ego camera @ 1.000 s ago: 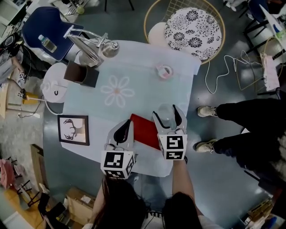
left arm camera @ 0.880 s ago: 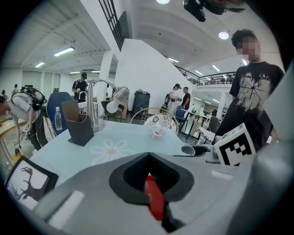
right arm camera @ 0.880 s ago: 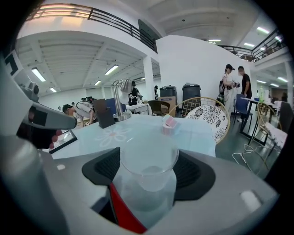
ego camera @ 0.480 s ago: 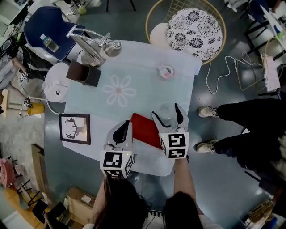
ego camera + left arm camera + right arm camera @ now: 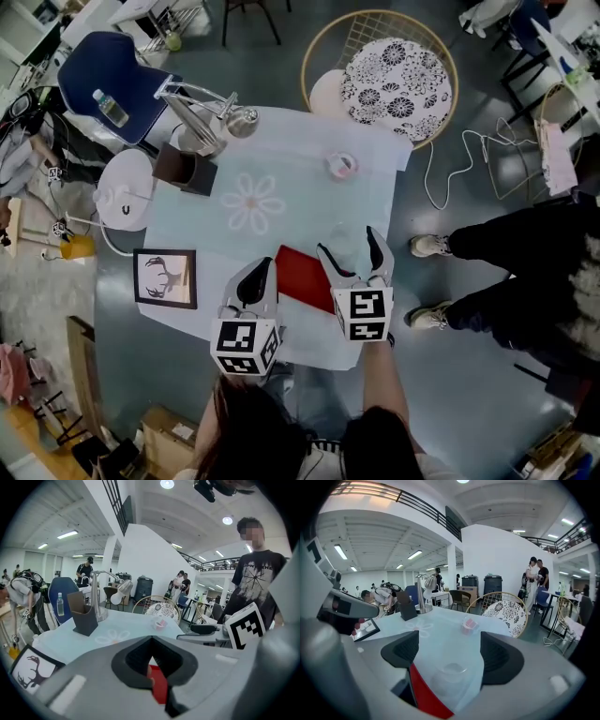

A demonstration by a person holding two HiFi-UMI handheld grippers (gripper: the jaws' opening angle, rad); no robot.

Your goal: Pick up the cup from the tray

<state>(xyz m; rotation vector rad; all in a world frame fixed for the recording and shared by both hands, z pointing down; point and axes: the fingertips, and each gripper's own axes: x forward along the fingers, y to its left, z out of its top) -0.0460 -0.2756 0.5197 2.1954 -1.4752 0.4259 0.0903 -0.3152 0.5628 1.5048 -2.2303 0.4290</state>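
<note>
Jaws of the right gripper (image 5: 449,641) have just been opening, and now they stand very wide, with both dark pads well clear of the cup (image 5: 449,680). 1 second ago, in the head view, these jaws sat closer in round the cup. Now there is a gap on each side, so this gripper has hold of nothing. The cup stands upright between the 2 open jaws on the pale cloth (image 5: 309,202). It is just to the right of the red tray (image 5: 302,274) and does not seem to be on it. I cannot tell if it touches the tray's edge. To me this means the cup has been let go off the tray, so the lifting part of the job looks done. If it has to be moved again, the jaws will need to close on it once more. The left gripper (image 5: 260,265) waits at the near left side of the tray, in the same spot as in the 2 earlier head pictures. Its jaws are together with nothing in them, and only a bit of red tray shows through the small hole between its pads. The cup is clear and see-through, with a round rim at the top, and it looks empty. It seems to be thin plastic, so I think it is light and easy to squash or tip over. From the head view it is only a faint pale shape.
</note>
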